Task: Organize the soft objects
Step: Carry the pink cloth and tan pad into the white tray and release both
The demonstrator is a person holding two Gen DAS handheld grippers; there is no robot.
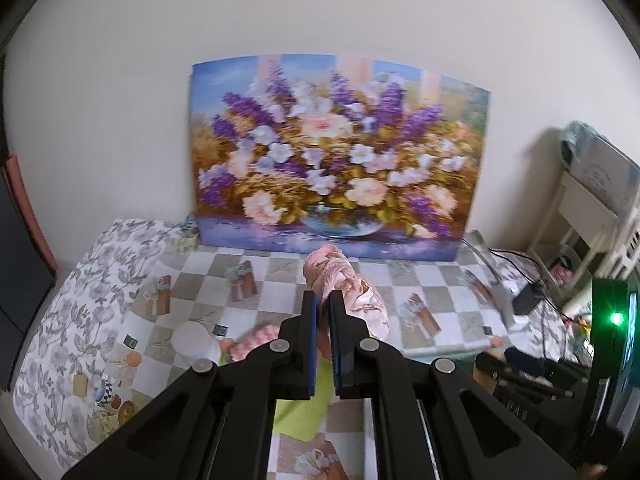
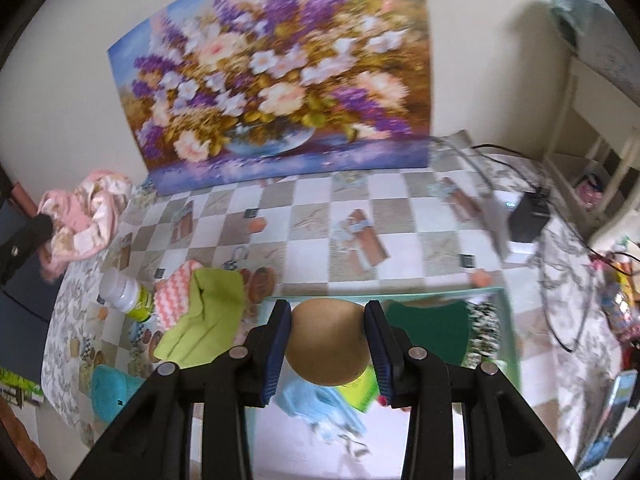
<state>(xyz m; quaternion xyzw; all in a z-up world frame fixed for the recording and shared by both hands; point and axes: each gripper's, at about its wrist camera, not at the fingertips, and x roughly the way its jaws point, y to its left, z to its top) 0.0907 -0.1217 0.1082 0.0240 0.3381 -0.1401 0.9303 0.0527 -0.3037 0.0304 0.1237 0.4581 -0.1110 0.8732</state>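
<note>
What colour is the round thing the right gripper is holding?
Tan-brown, plain, no pattern: the round ball sits between the right gripper's pads. Best seen in the right wrist view.

Table (image 2: 400, 200) under a checkered printed cloth, floral cloth at its edges. Lying on it: lime green cloth (image 2: 204, 316) at 9 o'clock, white bottle (image 2: 126, 292) beside it, teal cloth (image 2: 110, 392) at 8 o'clock, black box (image 2: 528, 220) at 2 o'clock.

Pink cloth (image 1: 352, 292) partly hidden behind left tongs (image 1: 323, 300); painting (image 2: 272, 76) top cut off.
</note>
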